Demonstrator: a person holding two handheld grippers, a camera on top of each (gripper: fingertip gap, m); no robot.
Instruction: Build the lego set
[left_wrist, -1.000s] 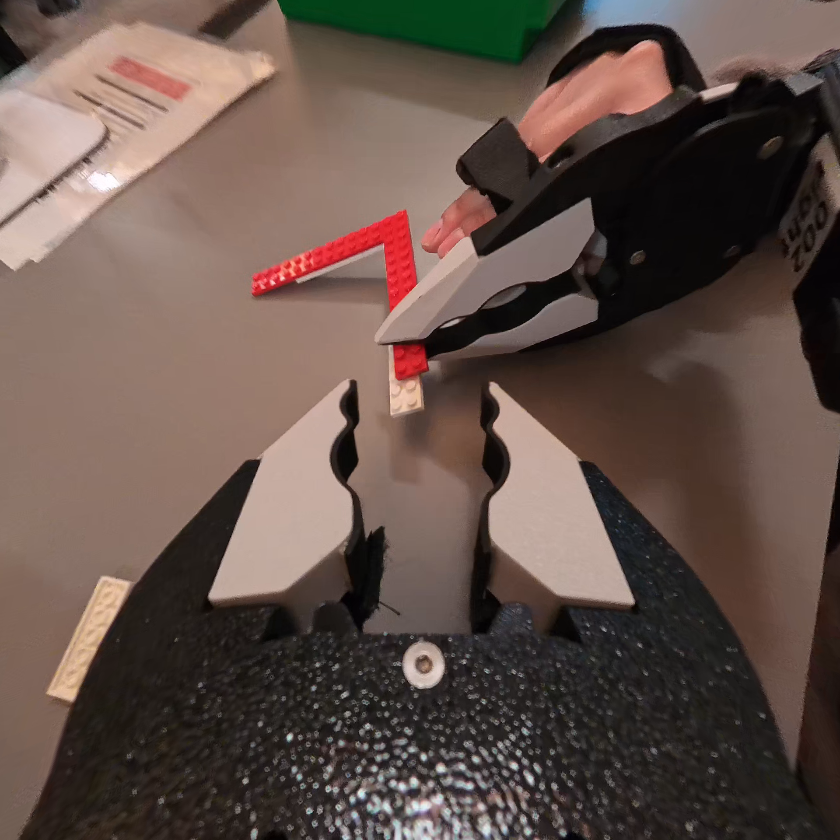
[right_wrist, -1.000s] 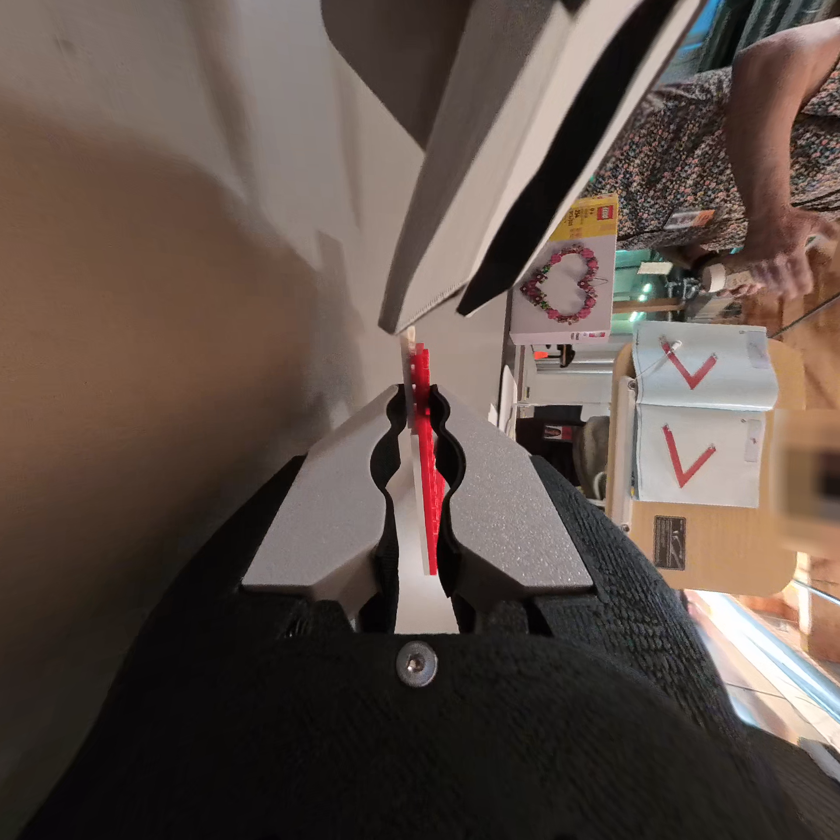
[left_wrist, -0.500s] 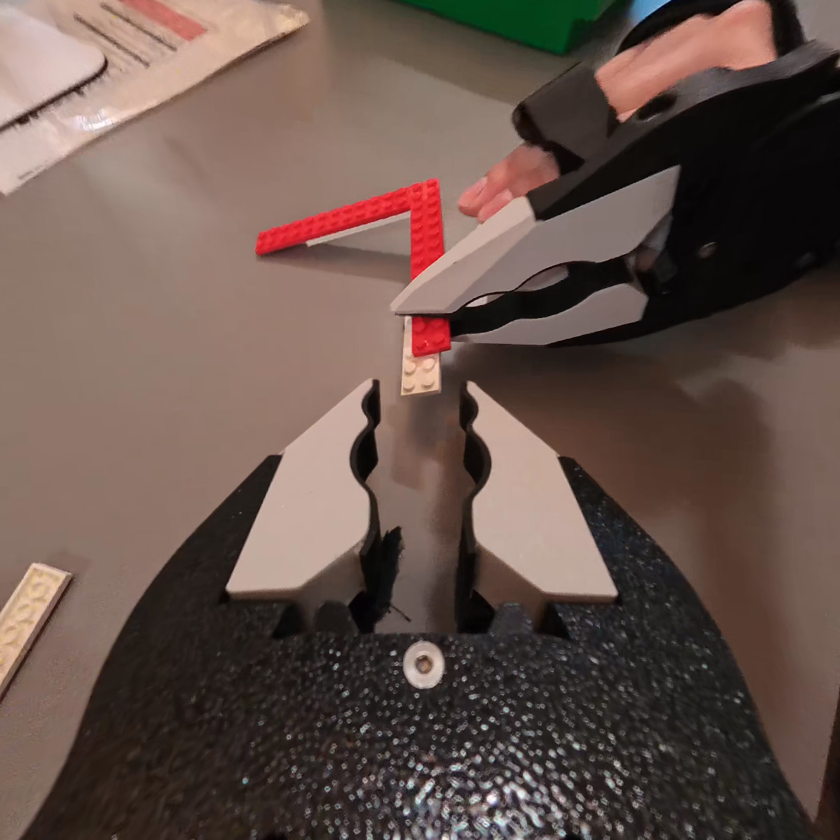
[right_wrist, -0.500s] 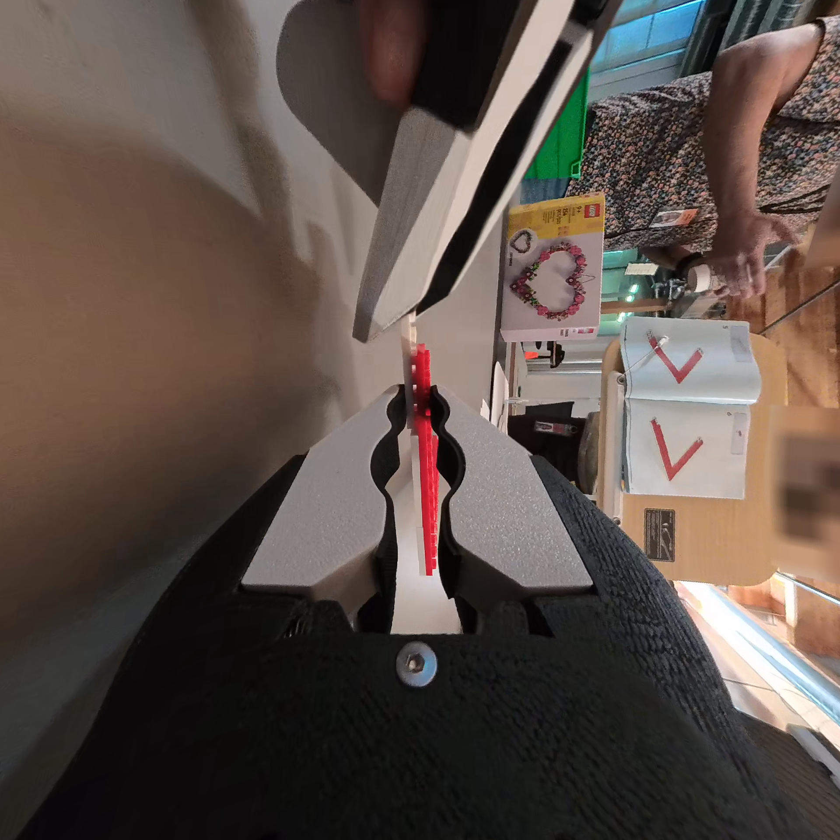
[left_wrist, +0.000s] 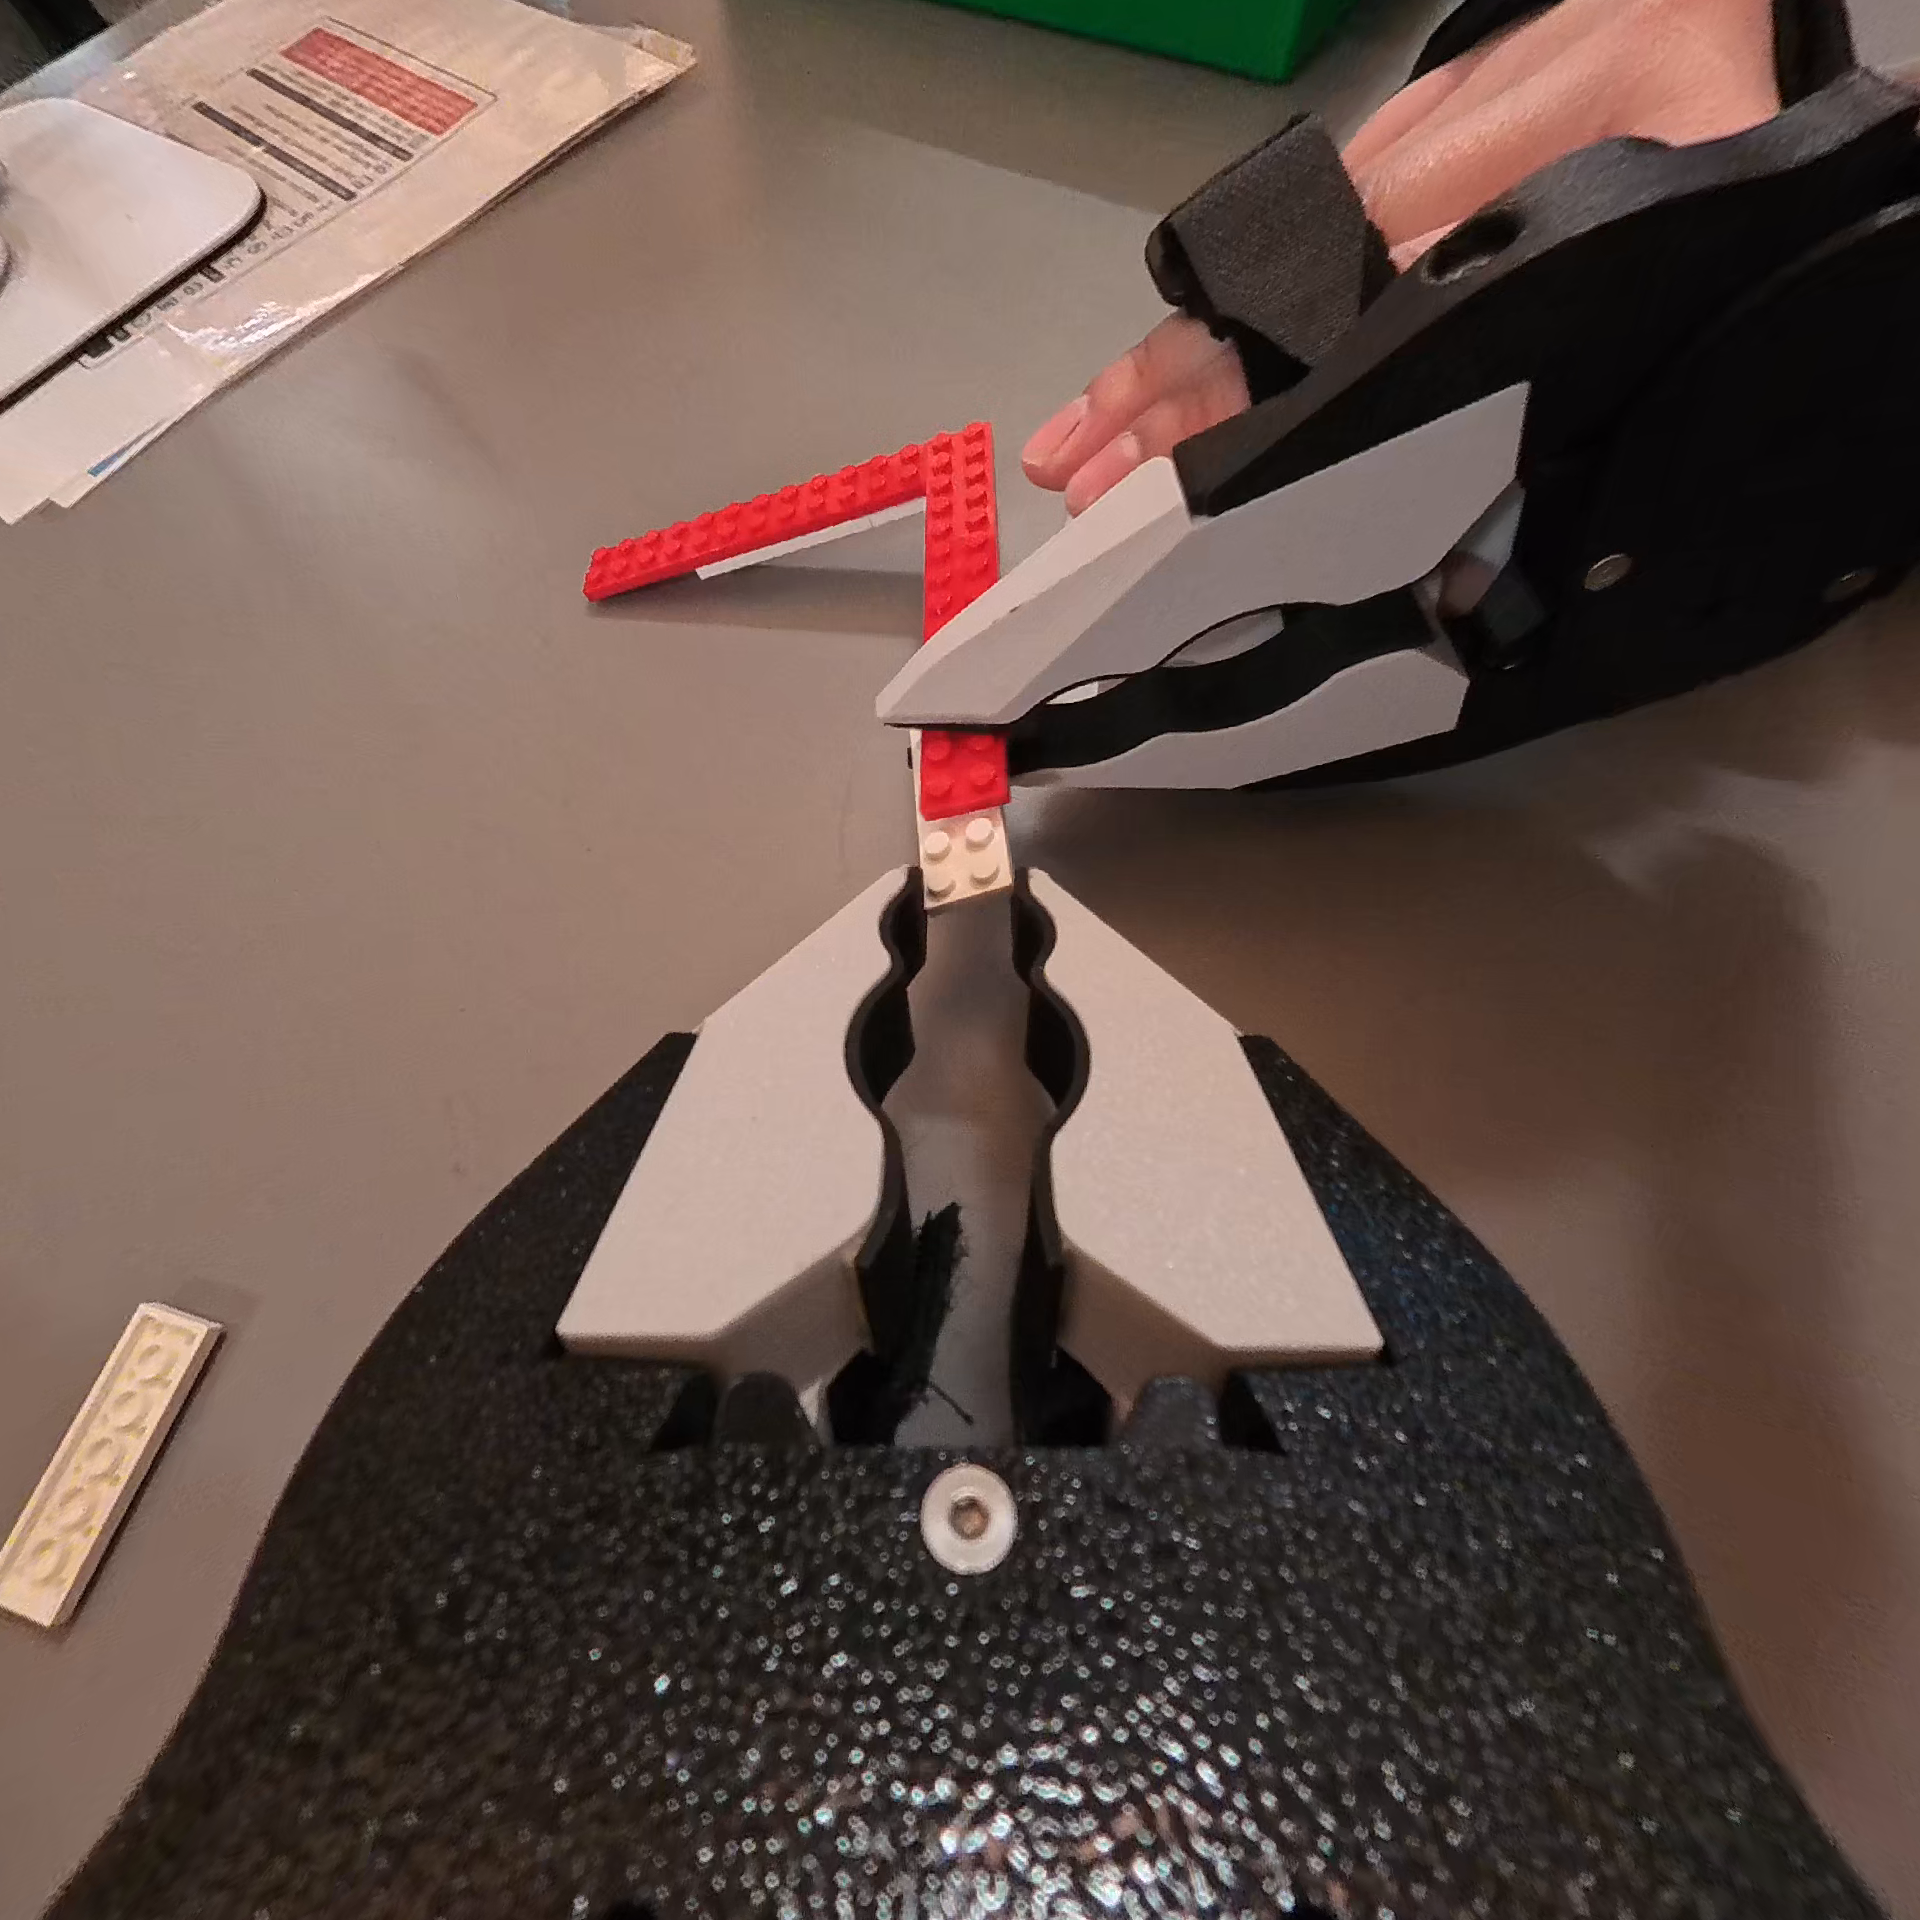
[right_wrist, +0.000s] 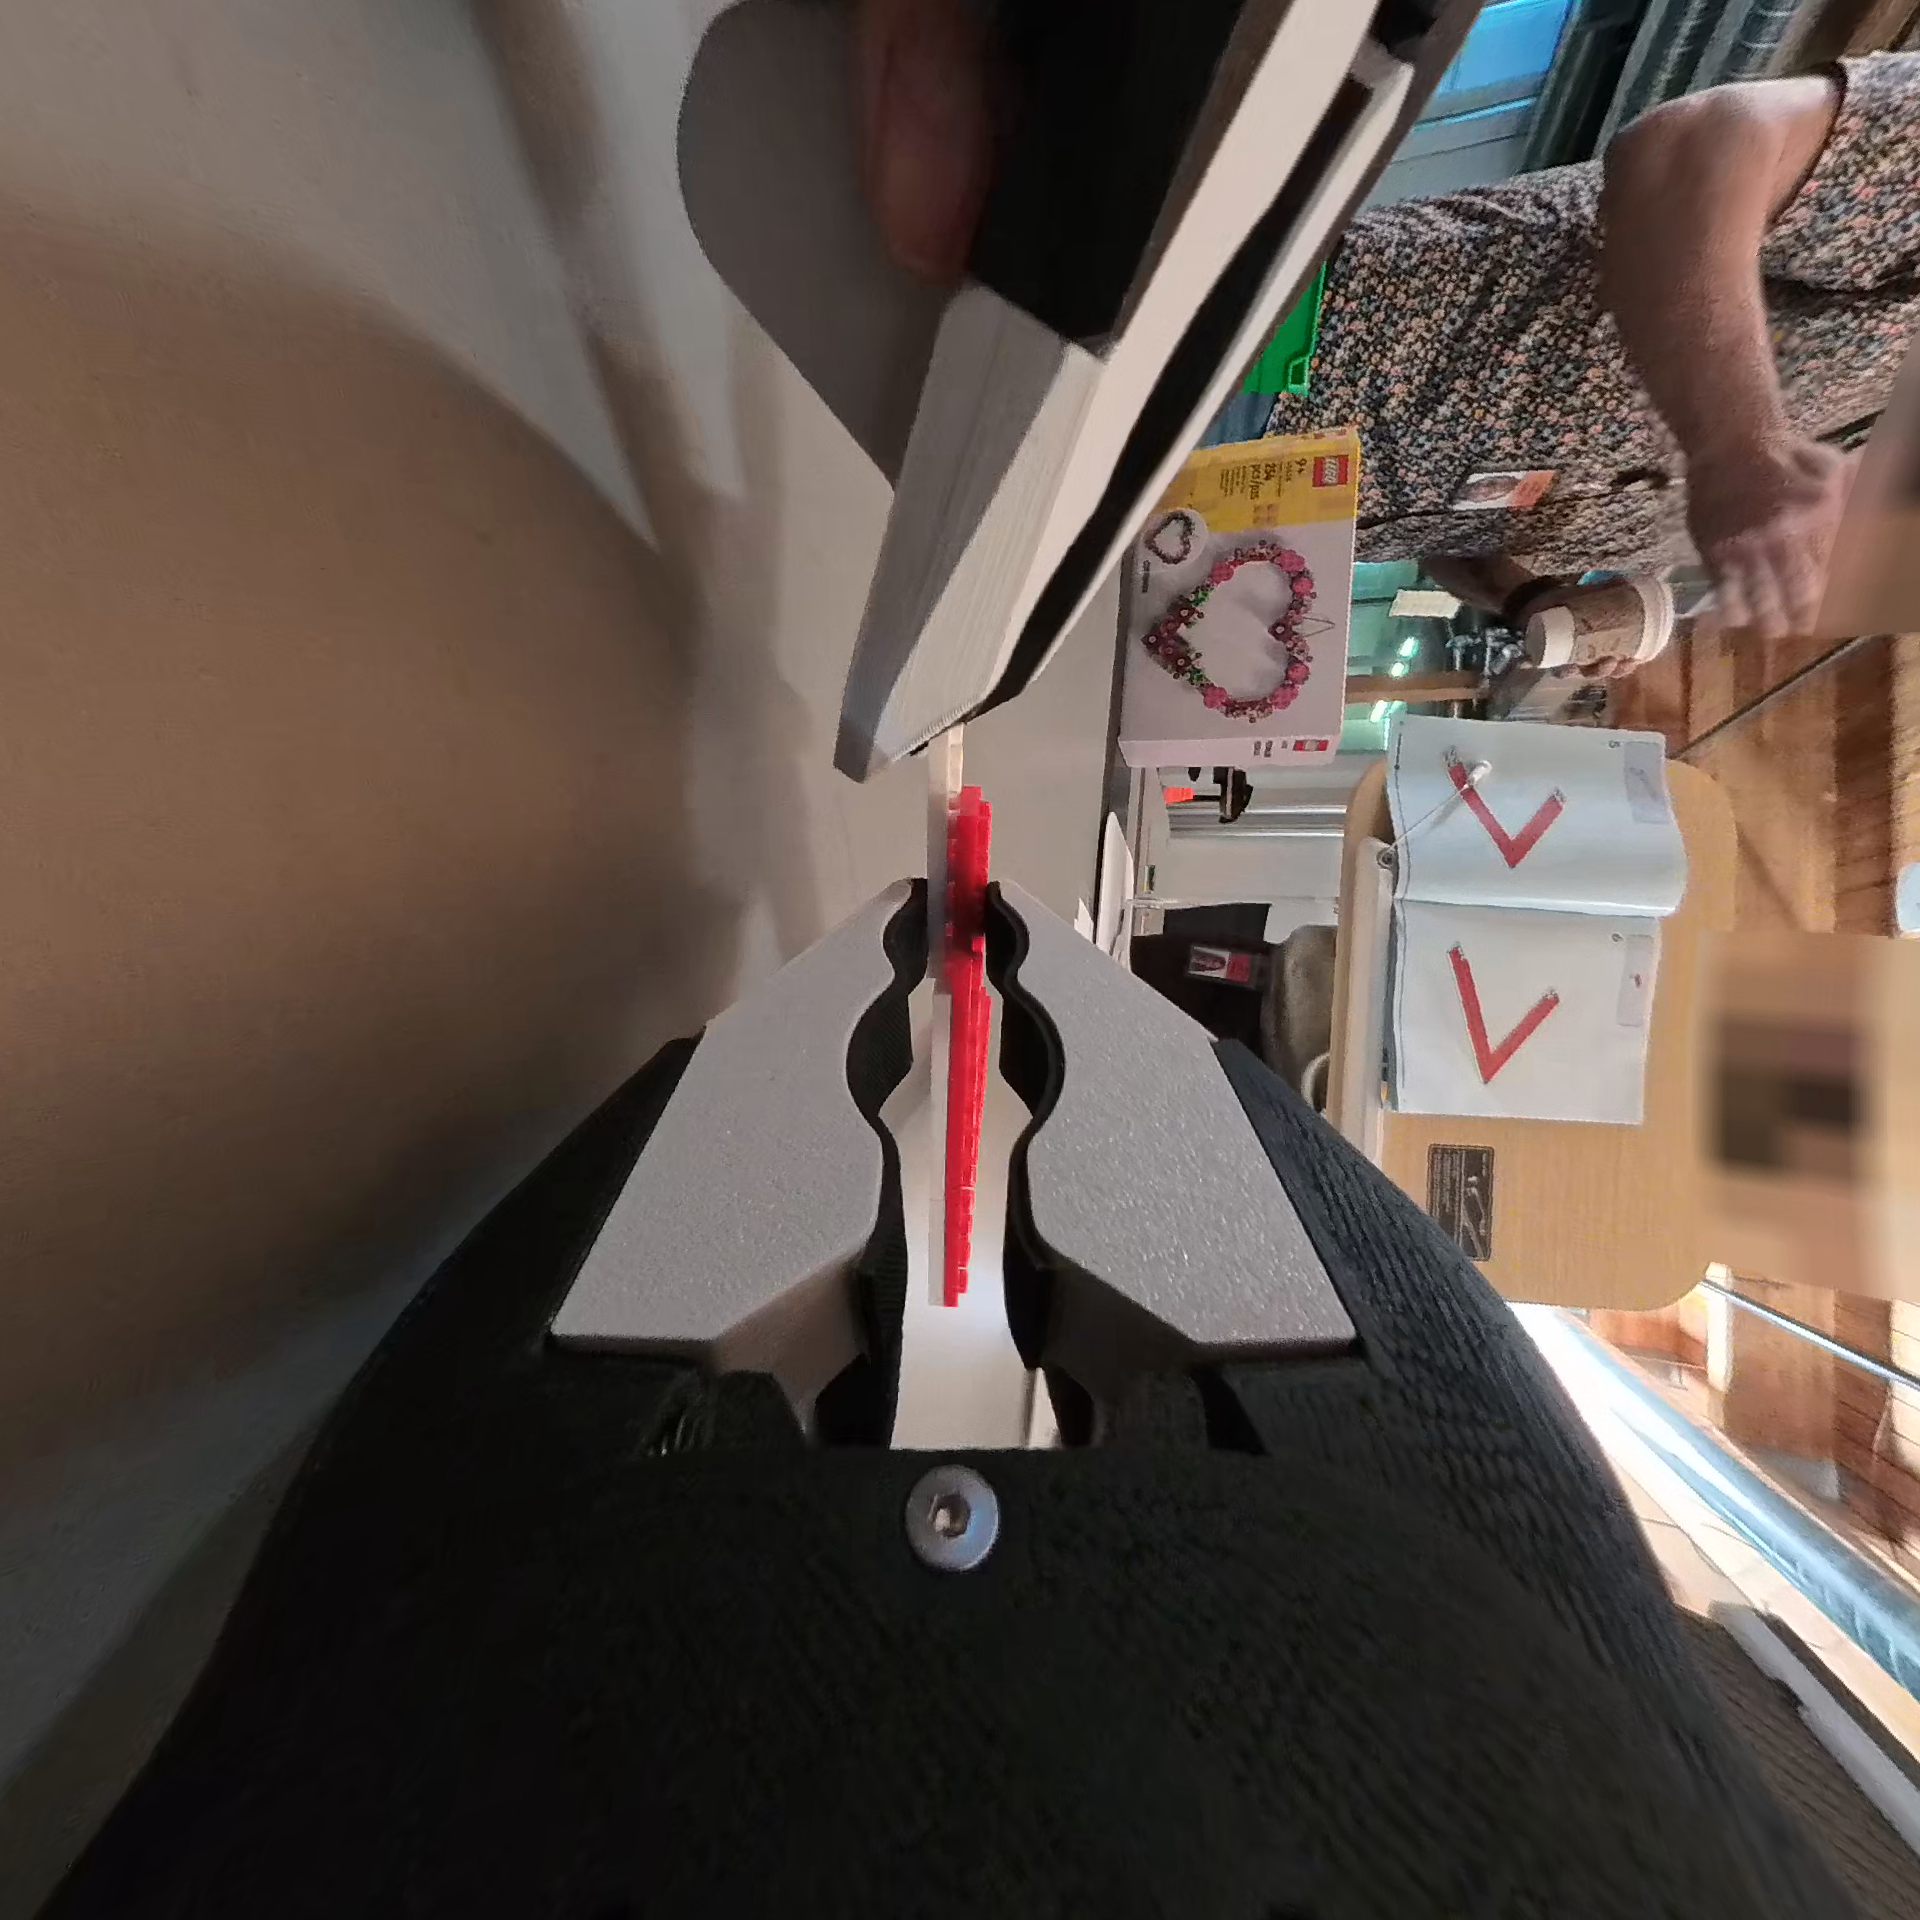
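A grey tabletop (left_wrist: 364, 831) carries everything, and the largest thing at its far edge is a green container (left_wrist: 1164, 31), cut off by the frame so that its contents cannot be seen. At the far left lies a clear plastic bag (left_wrist: 343, 197) holding printed paper sheets. The set's box (right_wrist: 1236, 613), white with a yellow band and a flower heart pictured on it, stands at the tabletop's far end in the right wrist view, and an open instruction booklet (right_wrist: 1527, 914) is propped beyond it. The right gripper (left_wrist: 956, 727), held in a person's hand (left_wrist: 1455, 156), reaches in from the right, its fingers clamped flat on one arm of the red V-shaped plate assembly (left_wrist: 894, 499); in its own view that assembly (right_wrist: 966, 1039) stands edge-on between the nearly closed fingers. The assembly's corner and other arm are raised off the tabletop. A white plate (left_wrist: 968, 857) is fixed under the red arm's near end and juts toward the left gripper (left_wrist: 966, 894), whose fingers stand a narrow way apart with their tips on either side of that white end; whether they press on it cannot be told. A loose cream plate (left_wrist: 104, 1465) lies stud-side down on the tabletop at the near left, well apart from the rest.
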